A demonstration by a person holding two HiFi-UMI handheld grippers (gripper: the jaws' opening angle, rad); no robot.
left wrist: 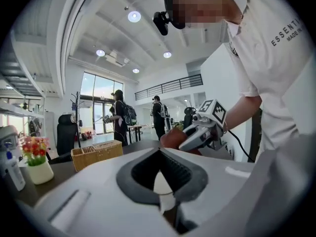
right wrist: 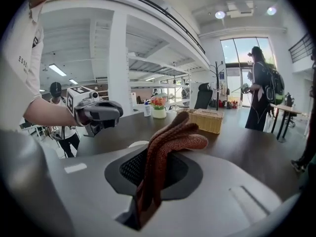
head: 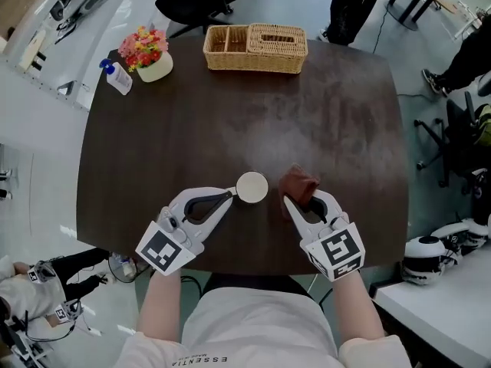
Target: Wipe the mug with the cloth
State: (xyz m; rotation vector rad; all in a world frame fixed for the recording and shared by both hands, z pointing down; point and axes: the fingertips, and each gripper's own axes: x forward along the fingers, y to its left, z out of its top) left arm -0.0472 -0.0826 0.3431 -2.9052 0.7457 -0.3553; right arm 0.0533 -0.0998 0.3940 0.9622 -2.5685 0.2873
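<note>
A white mug (head: 252, 187) stands near the front edge of the dark table (head: 230, 121). My left gripper (head: 232, 195) meets it from the left, shut on its side; in the left gripper view a white piece of the mug (left wrist: 163, 190) sits between the jaws. Just right of the mug, my right gripper (head: 292, 203) is shut on a rust-brown cloth (head: 298, 183). The cloth (right wrist: 165, 149) bunches up out of the jaws in the right gripper view. Cloth and mug lie close, and I cannot tell if they touch.
A wicker basket (head: 255, 48) stands at the table's far edge, with a flower pot (head: 149, 55) and a small spray bottle (head: 117, 77) at the far left. Office chairs and standing people surround the table.
</note>
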